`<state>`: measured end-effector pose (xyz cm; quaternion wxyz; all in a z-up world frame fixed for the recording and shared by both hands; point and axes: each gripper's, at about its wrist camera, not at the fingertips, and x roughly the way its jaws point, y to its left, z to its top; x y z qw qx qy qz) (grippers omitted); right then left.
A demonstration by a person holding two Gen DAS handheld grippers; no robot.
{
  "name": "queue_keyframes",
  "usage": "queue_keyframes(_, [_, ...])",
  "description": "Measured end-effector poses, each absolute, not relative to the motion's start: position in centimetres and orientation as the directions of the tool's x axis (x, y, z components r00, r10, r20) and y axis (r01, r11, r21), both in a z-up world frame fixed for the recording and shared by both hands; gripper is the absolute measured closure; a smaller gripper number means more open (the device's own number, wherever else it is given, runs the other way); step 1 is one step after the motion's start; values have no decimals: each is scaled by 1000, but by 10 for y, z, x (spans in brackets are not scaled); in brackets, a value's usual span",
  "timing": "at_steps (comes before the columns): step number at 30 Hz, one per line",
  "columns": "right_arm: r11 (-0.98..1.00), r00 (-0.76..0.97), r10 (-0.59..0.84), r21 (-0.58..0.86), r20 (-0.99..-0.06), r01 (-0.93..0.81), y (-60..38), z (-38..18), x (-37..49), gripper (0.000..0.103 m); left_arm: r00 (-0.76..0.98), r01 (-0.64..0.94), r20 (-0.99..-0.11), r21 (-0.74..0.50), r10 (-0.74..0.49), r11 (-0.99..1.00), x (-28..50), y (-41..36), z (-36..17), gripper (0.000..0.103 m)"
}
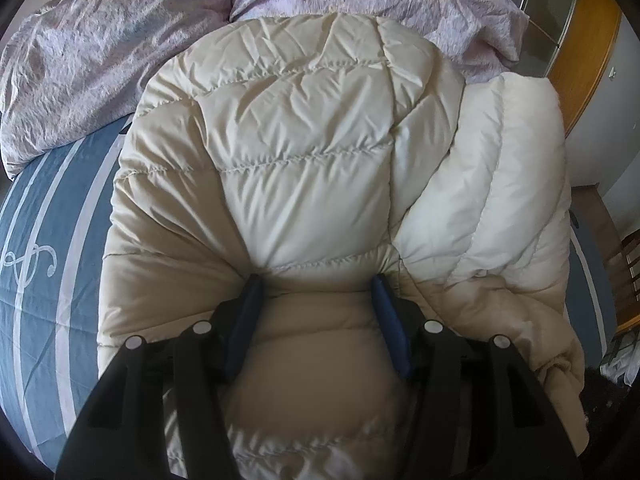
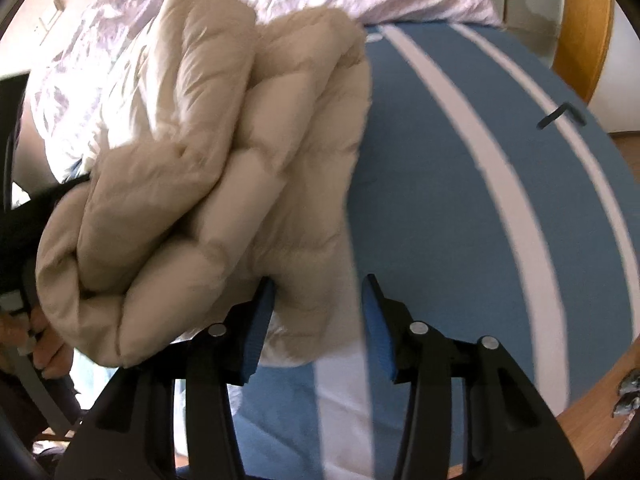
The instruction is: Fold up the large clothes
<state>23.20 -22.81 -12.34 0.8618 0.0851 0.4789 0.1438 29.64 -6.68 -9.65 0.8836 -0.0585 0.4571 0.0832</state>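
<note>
Puffer jacket (image 1: 296,152), cream/beige quilted, lies bunched on the bed, filling the middle of the left wrist view. Left gripper (image 1: 316,284) is right on it: jaws spread wide, blue pads (image 1: 250,308) pressed into the fabric with a puffy fold bulging up between them, not clenched on it as far as I can see. A paler, sunlit section of the jacket runs down the right side. Blue bedsheet with white stripes (image 1: 48,248) shows to the left of the jacket, with a printed curl motif near the left edge. Crumpled lilac duvet (image 1: 100,52) sits at the far side, touching the jacket's far edge. Wooden frame (image 1: 580,40) at far right. Right wrist view: jacket (image 2: 208,168) is stacked in thick folds on the left half, blurred by motion, its near edge reaching down to the left finger of the right gripper (image 2: 318,288). Right gripper jaws are apart, nothing between them but the jacket's edge and striped sheet (image 2: 460,184) behind; released. Lilac duvet (image 2: 100,60) lies far left behind the jacket. Small dark object (image 2: 558,116) on the sheet at right, can't tell what it is. Wood floor (image 2: 592,420) near right.
</note>
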Motion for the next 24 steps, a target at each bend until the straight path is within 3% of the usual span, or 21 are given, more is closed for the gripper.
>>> queue_keyframes(9, [949, 566, 310, 288, -764, -131, -250, -88, 271, 56, 574, -202, -813, -25, 98, 979, 292, -71, -95, 45])
queue_keyframes(24, [935, 616, 356, 272, -703, -230, -204, -15, 307, 56, 580, -222, -809, -42, 97, 974, 289, -72, -93, 44])
